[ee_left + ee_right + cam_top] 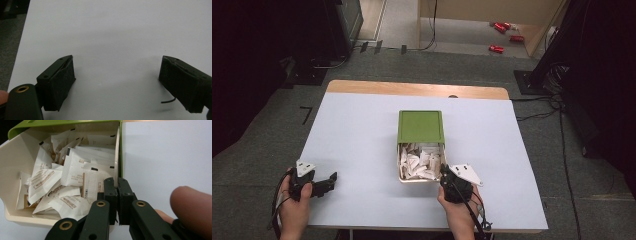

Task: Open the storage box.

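Note:
A cream box (pixel 401 172) full of several white paper packets (pixel 419 161) sits mid-table, its green lid (pixel 420 126) slid back over the far half. My right gripper (pixel 443 172) is at the box's near right corner. In the right gripper view its jaws (pixel 117 182) are shut on the box's thin right wall (pixel 116 157), with the packets (pixel 75 170) just to their left. My left gripper (pixel 332 179) rests near the table's front left, apart from the box, and stands open over bare white surface (pixel 116 82) with nothing between its fingers.
The table is covered by a white sheet (pixel 362 140), with a wooden strip (pixel 412 89) along the far edge. Grey carpet surrounds it, with cables (pixel 542 115) at the right and red objects (pixel 497 48) on the floor far behind. A thumb (pixel 192 205) shows beside the right jaws.

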Available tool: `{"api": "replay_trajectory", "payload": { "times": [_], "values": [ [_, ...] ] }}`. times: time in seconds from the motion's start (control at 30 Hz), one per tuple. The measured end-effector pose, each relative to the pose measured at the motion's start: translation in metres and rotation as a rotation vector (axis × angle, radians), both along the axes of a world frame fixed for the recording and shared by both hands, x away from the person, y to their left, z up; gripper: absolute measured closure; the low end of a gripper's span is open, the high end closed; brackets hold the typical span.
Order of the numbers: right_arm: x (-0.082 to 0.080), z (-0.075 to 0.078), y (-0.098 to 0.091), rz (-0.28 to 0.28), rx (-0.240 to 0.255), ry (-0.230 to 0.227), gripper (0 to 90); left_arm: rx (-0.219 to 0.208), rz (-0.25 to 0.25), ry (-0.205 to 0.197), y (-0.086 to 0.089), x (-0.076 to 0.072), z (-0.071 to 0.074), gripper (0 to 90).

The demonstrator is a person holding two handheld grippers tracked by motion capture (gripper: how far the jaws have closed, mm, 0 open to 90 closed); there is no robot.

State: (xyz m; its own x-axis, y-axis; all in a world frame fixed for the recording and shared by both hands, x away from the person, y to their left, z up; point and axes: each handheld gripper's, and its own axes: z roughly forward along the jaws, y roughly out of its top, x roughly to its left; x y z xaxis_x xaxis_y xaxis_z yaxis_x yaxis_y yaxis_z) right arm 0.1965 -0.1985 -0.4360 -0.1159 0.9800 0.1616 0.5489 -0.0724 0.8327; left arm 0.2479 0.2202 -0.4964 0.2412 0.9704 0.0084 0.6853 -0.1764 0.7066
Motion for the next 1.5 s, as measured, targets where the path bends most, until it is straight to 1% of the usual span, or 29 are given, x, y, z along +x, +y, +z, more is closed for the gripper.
{"api": "replay_trajectory", "payload": {
  "times": [0.13,0.27,0.67,1.1,1.27,1.4,1.5],
  "values": [
    [-0.008,-0.005,0.002,-0.004,-0.009,-0.008,89.2,0.000,0.000,0.000,0.000,0.000,0.000,13.7],
    [-0.015,-0.009,0.003,-0.005,-0.005,-0.008,89.1,0.000,0.000,0.000,0.000,0.000,0.000,13.7],
    [-0.033,-0.009,0.004,0.005,-0.013,-0.007,88.9,0.000,0.000,0.000,0.000,0.000,0.000,13.7],
    [-0.042,-0.010,0.004,0.009,-0.007,0.006,88.6,-0.001,0.000,0.000,0.000,0.000,0.000,13.7],
    [-0.045,-0.010,0.005,0.008,-0.017,0.000,88.3,-0.001,0.000,-0.001,0.000,0.000,0.000,13.7],
    [-0.044,-0.010,0.004,0.013,-0.001,-0.009,85.4,-0.001,0.000,0.000,0.000,0.000,0.000,13.7],
    [-0.045,-0.006,0.003,0.020,0.022,-0.054,76.4,-0.001,0.000,0.000,0.000,0.000,0.000,13.7]
  ]
}}
